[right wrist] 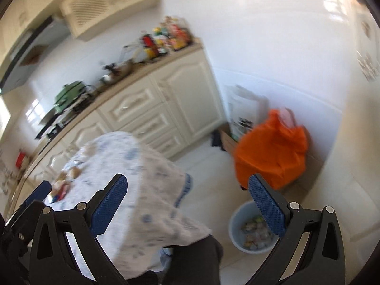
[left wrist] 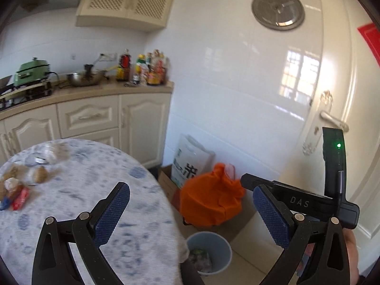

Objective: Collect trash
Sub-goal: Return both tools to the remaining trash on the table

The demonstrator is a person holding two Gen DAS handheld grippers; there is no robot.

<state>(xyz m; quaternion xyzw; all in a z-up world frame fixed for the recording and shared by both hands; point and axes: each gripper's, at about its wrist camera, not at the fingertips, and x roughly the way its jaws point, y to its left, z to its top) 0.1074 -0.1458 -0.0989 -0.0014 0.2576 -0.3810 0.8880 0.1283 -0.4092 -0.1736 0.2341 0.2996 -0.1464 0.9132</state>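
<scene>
A small heap of wrappers and some crumpled clear plastic lie at the far left of a round table with a blue-and-white cloth. On the floor to the table's right stands a light blue bin holding several pieces of trash. My left gripper is open and empty, held between the table's edge and the bin. In the right wrist view my right gripper is also open and empty, above the table's edge, with the bin low on the right and the wrappers far left.
An orange bag, a white printed bag and a cardboard box sit against the tiled wall behind the bin. Cream cabinets carry a wok, bottles and a green cooker. A white door stands at right.
</scene>
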